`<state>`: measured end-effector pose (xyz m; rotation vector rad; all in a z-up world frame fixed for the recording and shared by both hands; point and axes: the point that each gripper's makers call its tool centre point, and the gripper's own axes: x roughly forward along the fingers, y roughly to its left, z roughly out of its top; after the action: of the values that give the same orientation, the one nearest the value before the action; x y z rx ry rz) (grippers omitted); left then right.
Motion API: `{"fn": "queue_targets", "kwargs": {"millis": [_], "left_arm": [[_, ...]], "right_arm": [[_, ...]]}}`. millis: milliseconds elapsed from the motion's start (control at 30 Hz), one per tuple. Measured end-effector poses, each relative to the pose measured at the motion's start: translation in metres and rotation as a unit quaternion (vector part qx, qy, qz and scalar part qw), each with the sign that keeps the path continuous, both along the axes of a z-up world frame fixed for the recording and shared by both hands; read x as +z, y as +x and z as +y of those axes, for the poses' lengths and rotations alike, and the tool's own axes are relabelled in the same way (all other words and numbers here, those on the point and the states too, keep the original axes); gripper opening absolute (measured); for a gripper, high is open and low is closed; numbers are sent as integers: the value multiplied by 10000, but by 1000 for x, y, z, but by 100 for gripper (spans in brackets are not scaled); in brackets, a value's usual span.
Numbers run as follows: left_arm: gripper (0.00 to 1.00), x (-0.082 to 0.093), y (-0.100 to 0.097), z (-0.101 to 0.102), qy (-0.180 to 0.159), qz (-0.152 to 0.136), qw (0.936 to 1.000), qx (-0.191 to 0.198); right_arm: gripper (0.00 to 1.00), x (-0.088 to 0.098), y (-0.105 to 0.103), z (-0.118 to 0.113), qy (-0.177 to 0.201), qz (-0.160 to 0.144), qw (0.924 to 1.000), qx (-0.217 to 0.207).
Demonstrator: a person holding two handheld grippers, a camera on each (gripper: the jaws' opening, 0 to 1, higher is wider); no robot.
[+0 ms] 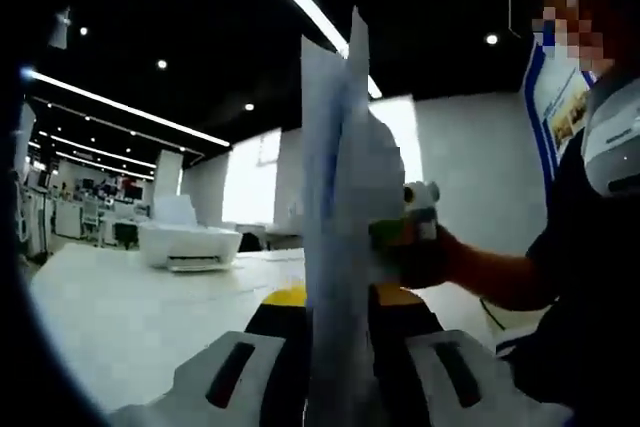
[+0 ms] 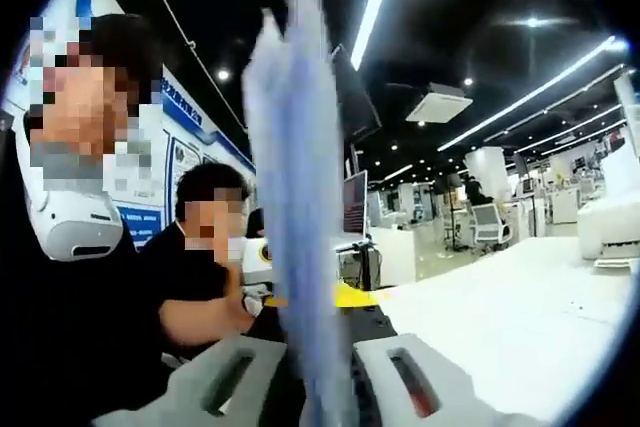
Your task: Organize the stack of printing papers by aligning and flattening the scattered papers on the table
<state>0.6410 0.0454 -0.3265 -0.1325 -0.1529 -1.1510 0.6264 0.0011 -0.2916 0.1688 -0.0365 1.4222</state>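
The stack of printing papers (image 1: 338, 207) stands on edge above the white tabletop (image 1: 130, 317), and I hold it from both ends: my left gripper (image 1: 338, 367) is clamped narrow on one edge of the stack, and my right gripper (image 2: 318, 372) is clamped narrow on the opposite edge, the sheets rising between its jaws as a tall pale blur (image 2: 295, 197). In the left gripper view my right hand (image 1: 425, 257) shows just behind the stack, and a white printer (image 1: 190, 242) sits well beyond the stack on the tabletop. The top corners look uneven, so the sheets are not yet squared. I judge the risk to be slippage: if either grip loosens while I tap the stack down, loose inner sheets could slide out or fan.
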Motion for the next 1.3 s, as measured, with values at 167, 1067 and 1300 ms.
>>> {"fn": "queue_targets", "kwargs": {"millis": [167, 1067, 1300], "left_arm": [[22, 6, -2, 0, 36, -67, 10000, 4], [34, 9, -27, -16, 354, -285, 9977, -502], [6, 5, -37, -19, 411, -21, 9954, -864]], "right_arm": [[0, 9, -6, -5, 5, -22, 10000, 58], [0, 40, -41, -11, 716, 87, 9949, 712], [0, 37, -41, -9, 768, 86, 9946, 698]]}}
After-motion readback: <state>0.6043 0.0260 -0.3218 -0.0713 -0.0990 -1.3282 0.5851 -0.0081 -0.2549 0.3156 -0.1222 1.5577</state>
